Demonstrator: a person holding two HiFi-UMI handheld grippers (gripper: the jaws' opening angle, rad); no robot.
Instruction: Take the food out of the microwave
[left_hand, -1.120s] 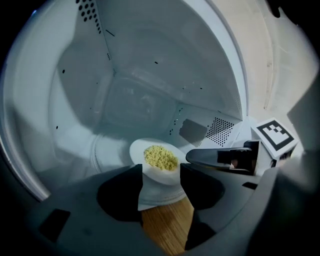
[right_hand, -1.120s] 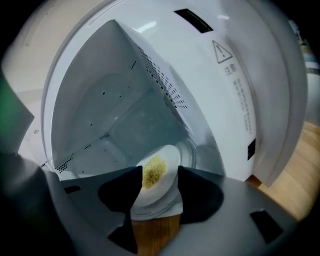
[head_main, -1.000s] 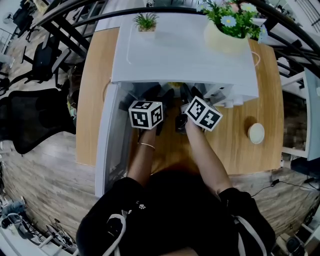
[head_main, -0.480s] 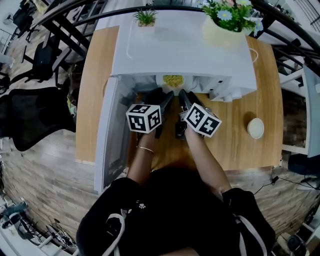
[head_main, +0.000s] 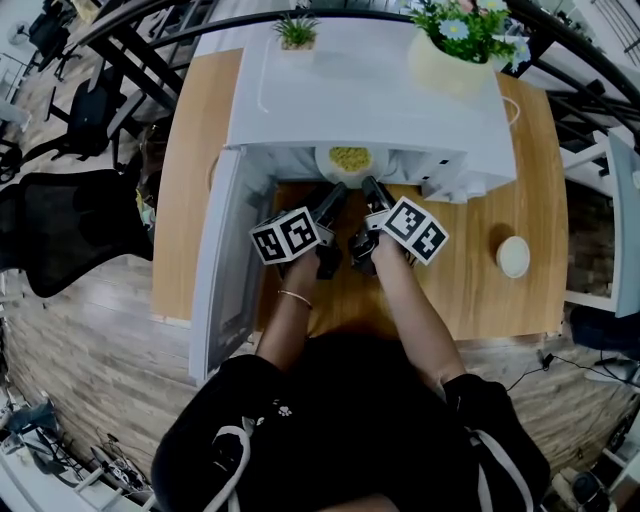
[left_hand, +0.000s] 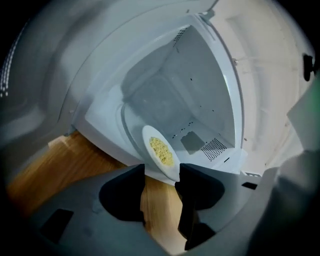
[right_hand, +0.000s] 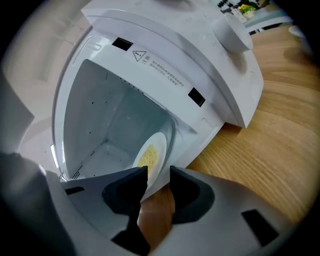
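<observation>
Forward out of the microwave (head_main: 360, 90), alongside its open door (head_main: 222, 270), is where your plate (head_main: 324, 162) has come since a second ago. Then it barely showed under the microwave's top edge; now it sits right at the microwave's mouth. That door hangs off the microwave's left side, close by your left forearm, so a sideways swing could knock it. Both claws have the plate by its near rim, just in front of the microwave: the left gripper (left_hand: 162, 172) grips it with the jaws fairly spread, and the right gripper (right_hand: 159, 175) pinches it in a narrower gap. These look like thin edge holds, so slip is the main risk. If you pull unevenly or let one hand drop, the plate could tilt, scrape the microwave's sill, or shed the yellow food (head_main: 348, 157) heaped at its middle.
</observation>
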